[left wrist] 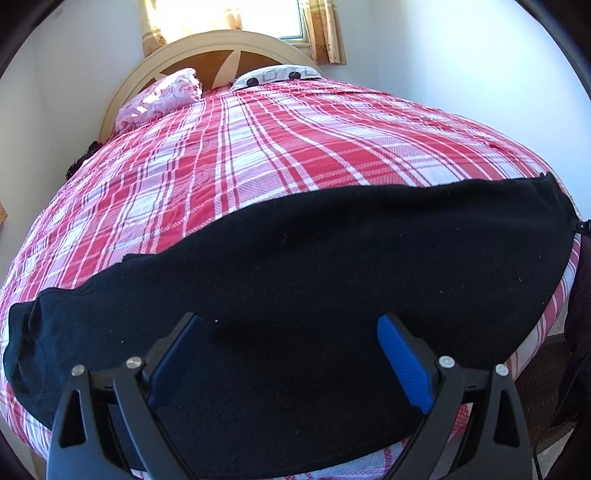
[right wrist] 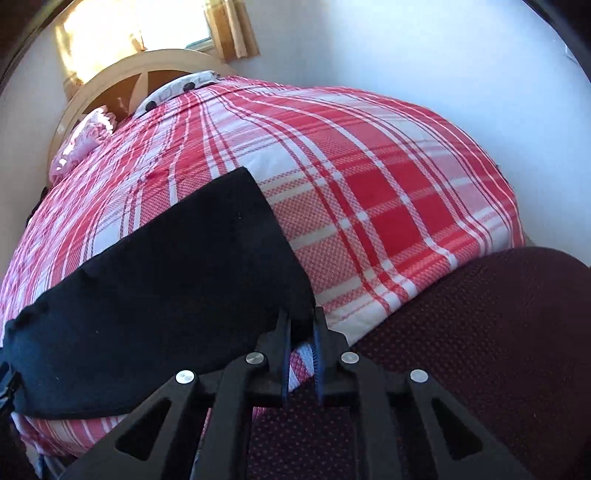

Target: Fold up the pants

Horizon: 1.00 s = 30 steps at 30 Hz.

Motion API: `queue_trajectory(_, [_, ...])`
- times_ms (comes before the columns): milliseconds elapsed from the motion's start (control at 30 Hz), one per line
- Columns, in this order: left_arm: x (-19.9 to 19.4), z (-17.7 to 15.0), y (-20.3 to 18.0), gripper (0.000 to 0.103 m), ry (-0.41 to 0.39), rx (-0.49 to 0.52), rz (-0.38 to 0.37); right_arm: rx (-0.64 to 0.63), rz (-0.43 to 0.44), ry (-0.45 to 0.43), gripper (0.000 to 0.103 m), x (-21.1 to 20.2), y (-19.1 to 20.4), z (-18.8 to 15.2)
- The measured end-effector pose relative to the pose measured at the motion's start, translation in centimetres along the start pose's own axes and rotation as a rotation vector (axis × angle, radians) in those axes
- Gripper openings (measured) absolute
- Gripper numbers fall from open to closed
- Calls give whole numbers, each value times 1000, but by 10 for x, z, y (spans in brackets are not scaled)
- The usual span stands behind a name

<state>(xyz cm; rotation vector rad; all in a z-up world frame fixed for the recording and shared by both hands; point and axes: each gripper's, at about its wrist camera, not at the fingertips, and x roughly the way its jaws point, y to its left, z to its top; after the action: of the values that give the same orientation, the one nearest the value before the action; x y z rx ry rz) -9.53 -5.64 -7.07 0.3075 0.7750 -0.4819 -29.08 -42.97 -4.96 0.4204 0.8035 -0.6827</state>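
Black pants (left wrist: 314,266) lie stretched flat across the near part of a bed with a red and white plaid cover (left wrist: 258,147). My left gripper (left wrist: 291,332) is open, its blue pads spread wide just above the middle of the pants near their front edge. In the right wrist view the pants (right wrist: 166,266) lie to the left. My right gripper (right wrist: 301,325) is shut on the near right corner of the pants, at the bed's front edge.
A cream and brown headboard (left wrist: 221,48) stands at the far end with a pink pillow (left wrist: 162,96) and a patterned pillow (left wrist: 277,74). A curtained window (left wrist: 229,14) is behind. A dark red dotted fabric (right wrist: 480,332) is close at the right. White walls flank the bed.
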Motion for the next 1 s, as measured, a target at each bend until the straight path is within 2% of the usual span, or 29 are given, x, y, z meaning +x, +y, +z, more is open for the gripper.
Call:
queue_trajectory(33, [-1,1,1,98,1,2,1,0,-3,-2,24,-1,-2,0])
queue_trajectory(100, [-3,1,6,98,-9,-4,21,44,11,-19,32,-8,-7,2])
queue_trajectory(167, [-4,2,13,98,-20,-15,36,135,-37,-134,33,-31,-15,2])
queue_trajectory(267, [-7,4,22,98,-42,-18,62,124,-63,-274,33,-61,4,1])
queue_trajectory(333, [-9,6,26,98,-65,-17,82,23,9,-283,33,-67,34,1])
queue_trajectory(400, [-13,8,33,98,-92,-26,103,-98,60,-248,33,-60,75,1])
queue_trajectory(567, [-16,9,75,98,-91,-100,160,-180,349,-141,33,-41,163,-12])
queue_trajectory(667, [-10,3,105,98,-60,-161,203,-290,452,-89,33,-31,223,-26])
queue_trajectory(733, [0,-4,124,98,-15,-178,291,-357,445,-62,33,-19,253,-33])
queue_trajectory(800, [11,-13,139,98,35,-182,355,-385,333,-36,33,-2,272,-31])
queue_trajectory(833, [16,-18,147,98,56,-192,370,-375,312,-47,33,0,274,-29])
queue_trajectory(933, [9,-30,166,100,36,-263,303,-377,209,-115,33,-14,292,-17])
queue_trajectory(967, [7,-31,165,100,29,-256,304,-383,225,-153,33,-23,299,-16])
queue_trajectory(1000, [6,-32,164,100,17,-236,313,-390,313,-179,34,-34,311,-13])
